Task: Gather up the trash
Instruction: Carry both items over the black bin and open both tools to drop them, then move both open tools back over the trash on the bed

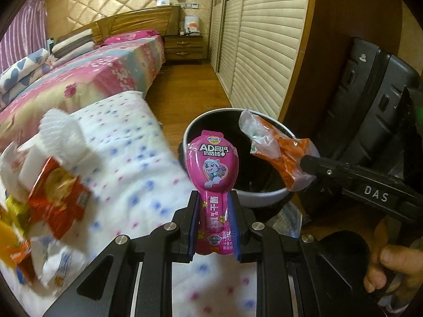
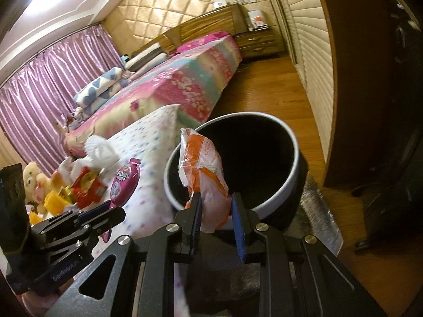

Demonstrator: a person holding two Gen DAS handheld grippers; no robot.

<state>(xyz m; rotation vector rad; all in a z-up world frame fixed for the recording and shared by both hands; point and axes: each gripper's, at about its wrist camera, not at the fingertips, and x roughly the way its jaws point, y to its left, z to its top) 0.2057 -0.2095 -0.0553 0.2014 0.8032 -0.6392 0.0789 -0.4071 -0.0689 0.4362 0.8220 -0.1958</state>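
Since both tongs, left tongs [image 1: 212, 227] clenched on the pink plastic cheese-stick wrapper [image 1: 212, 169] and right tongs [image 2: 216, 216] on the orange-and-clear crinkly snack bag [image 2: 203, 169], hang near the round black grey-rimmed trash bin [image 2: 296, 158], I'd get each fully past the rim before letting go.

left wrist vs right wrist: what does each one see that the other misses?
Left wrist only: a dark hard-shell suitcase beside the wardrobe, and a bare hand at lower right.

Right wrist only: pink pleated curtains in full and a cream teddy bear.

Both: the round black bin with a white rim, the left tongs shut on a pink cheese-stick wrapper, the right tongs shut on an orange-and-clear plastic wrapper, and a red snack packet.
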